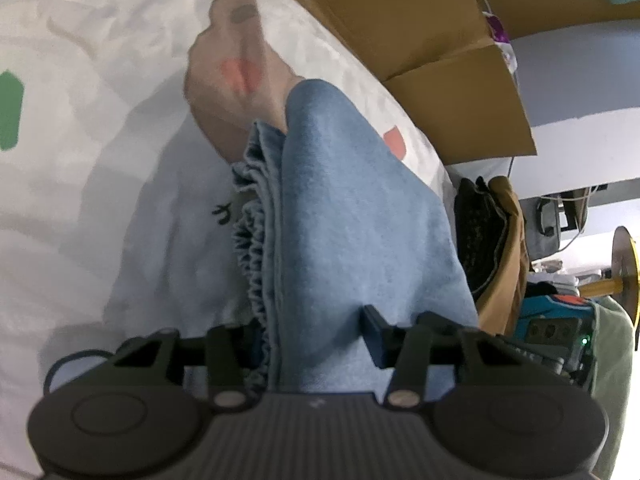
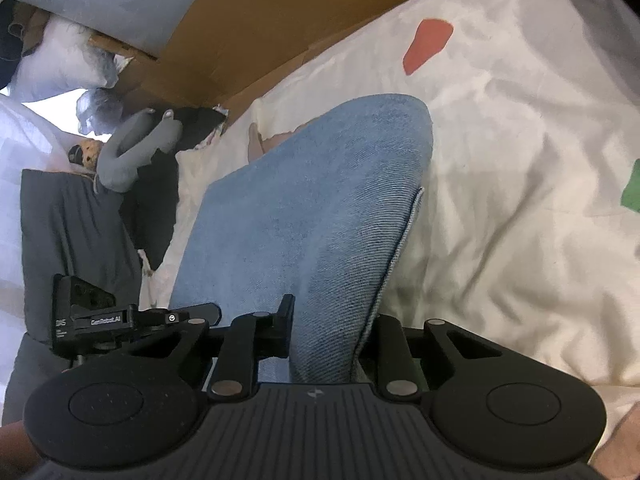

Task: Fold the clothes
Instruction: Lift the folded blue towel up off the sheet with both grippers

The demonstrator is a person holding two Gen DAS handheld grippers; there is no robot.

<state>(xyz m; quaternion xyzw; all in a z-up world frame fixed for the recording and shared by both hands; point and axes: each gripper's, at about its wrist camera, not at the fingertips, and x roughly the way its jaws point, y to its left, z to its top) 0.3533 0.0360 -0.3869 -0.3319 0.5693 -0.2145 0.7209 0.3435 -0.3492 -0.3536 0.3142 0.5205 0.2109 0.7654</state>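
Two hand-held grippers, left (image 1: 316,344) and right (image 2: 326,336), each clamp one blue garment (image 1: 352,220).

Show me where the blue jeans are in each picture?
Left wrist view: the blue jeans run up the middle, gripped in the left gripper at the bottom.
Right wrist view: the jeans fill the middle, pinched in the right gripper.
Shared landmark: the white sheet with coloured patches.
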